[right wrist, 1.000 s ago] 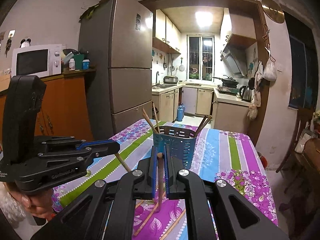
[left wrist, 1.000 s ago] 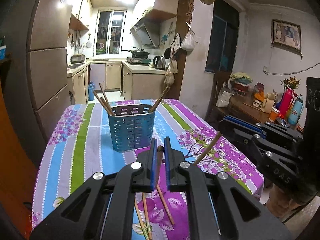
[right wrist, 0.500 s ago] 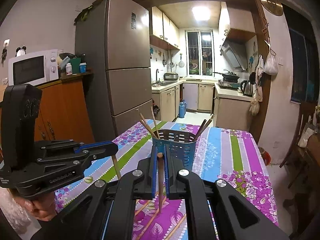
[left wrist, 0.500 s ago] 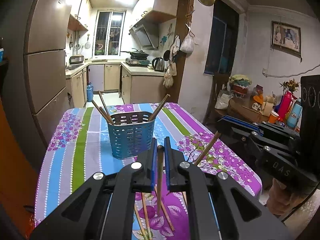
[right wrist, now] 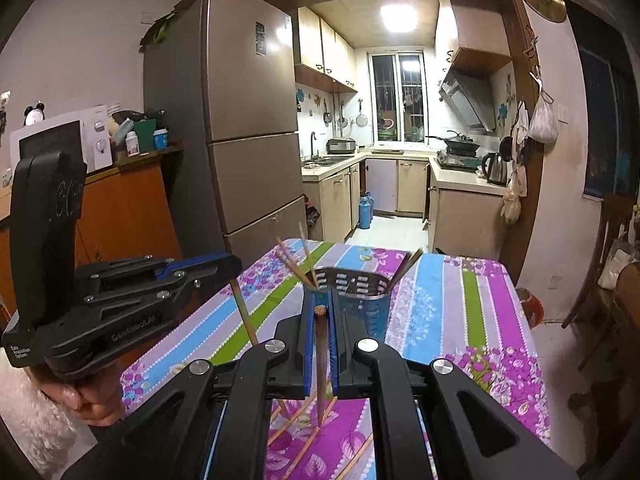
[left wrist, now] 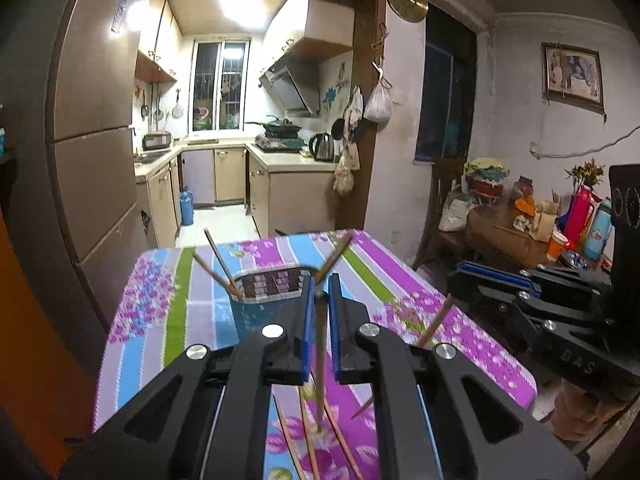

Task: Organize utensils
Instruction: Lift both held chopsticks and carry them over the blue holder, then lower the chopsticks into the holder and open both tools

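Partly done: blue basket (left wrist: 260, 304) holds several chopsticks; each gripper's jaws clamp one chopstick; seemingly four remain on counter (left wrist: 180, 320).

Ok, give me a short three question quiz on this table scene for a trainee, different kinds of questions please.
1. True or false: the left gripper holds nothing.
2. The right gripper is shut on: A a metal spoon, B a brown wooden chopstick, C a plastic fork.
3. Fill in: loose wooden chopsticks lie on the floral striped ____, in front of the blue perforated plastic utensil basket.

Key: 1 false, it grips a wooden chopstick; 2 B; 3 tablecloth.
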A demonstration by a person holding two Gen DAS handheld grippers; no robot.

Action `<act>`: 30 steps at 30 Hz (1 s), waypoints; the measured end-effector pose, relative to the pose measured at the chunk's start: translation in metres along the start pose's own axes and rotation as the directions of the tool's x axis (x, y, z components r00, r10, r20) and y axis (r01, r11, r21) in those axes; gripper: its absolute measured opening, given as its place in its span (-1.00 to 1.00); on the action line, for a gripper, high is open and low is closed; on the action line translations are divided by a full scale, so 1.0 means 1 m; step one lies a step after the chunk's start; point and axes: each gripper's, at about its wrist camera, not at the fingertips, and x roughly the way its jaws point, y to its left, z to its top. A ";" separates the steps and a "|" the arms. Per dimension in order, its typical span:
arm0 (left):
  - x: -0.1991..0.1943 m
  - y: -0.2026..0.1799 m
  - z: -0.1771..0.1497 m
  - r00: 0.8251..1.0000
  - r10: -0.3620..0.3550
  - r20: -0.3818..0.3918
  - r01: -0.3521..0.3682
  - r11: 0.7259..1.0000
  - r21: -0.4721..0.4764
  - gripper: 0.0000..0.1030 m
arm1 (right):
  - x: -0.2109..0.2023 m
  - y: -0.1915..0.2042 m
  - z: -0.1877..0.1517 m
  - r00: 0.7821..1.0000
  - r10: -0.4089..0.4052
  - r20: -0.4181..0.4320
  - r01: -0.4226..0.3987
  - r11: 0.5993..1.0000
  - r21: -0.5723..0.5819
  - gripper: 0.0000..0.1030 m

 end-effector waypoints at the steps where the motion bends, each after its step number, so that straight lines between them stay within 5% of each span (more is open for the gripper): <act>1: 0.000 0.002 0.009 1.000 0.004 0.013 -0.004 1.000 0.002 -0.89 | 0.001 -0.001 0.008 1.000 -0.003 0.008 0.003 1.000 0.003 -0.85; 16: 0.025 0.020 0.119 0.977 0.084 0.198 -0.086 0.996 0.003 -0.89 | 0.041 -0.023 0.121 0.987 -0.092 0.134 0.091 0.996 0.008 -0.85; 30: 0.098 0.044 0.114 0.975 0.129 0.182 -0.128 0.992 -0.017 -0.89 | 0.130 -0.059 0.125 0.986 -0.141 0.092 0.133 0.987 0.092 -0.85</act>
